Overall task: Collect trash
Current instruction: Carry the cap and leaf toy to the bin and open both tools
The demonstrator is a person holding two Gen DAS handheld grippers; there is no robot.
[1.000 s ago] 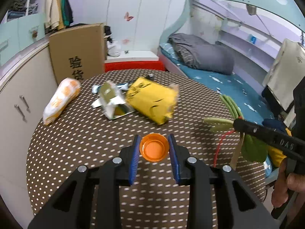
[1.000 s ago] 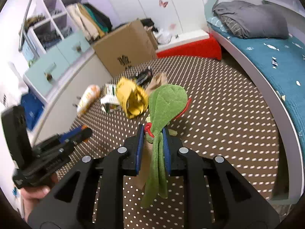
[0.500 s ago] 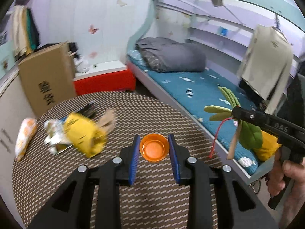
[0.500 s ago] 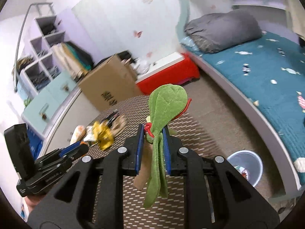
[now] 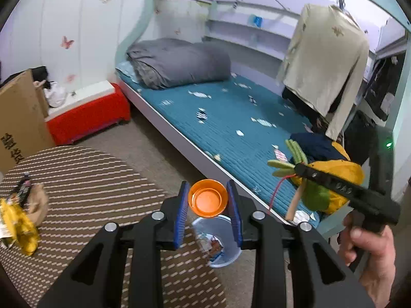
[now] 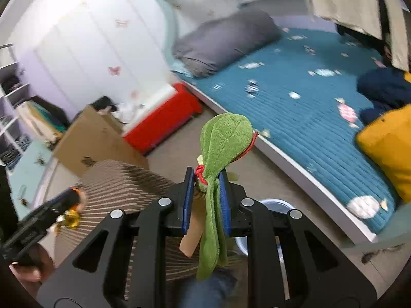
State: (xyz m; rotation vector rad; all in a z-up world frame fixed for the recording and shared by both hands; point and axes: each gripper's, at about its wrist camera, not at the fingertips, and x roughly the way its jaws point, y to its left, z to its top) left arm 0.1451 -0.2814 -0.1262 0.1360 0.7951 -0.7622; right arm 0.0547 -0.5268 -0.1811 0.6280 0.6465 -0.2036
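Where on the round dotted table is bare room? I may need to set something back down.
The brown dotted round table is bare from its near edge to its far rim. Only its left edge is crowded: the crumpled yellow wrapper, a tan paper scrap and a dark packet.

The bin [image 5: 223, 241] sits on the floor between the round table [image 5: 84, 187] on the left and the bed [image 5: 231, 118] on the right (wrappers [image 5: 18, 225] lie at the table's left edge).
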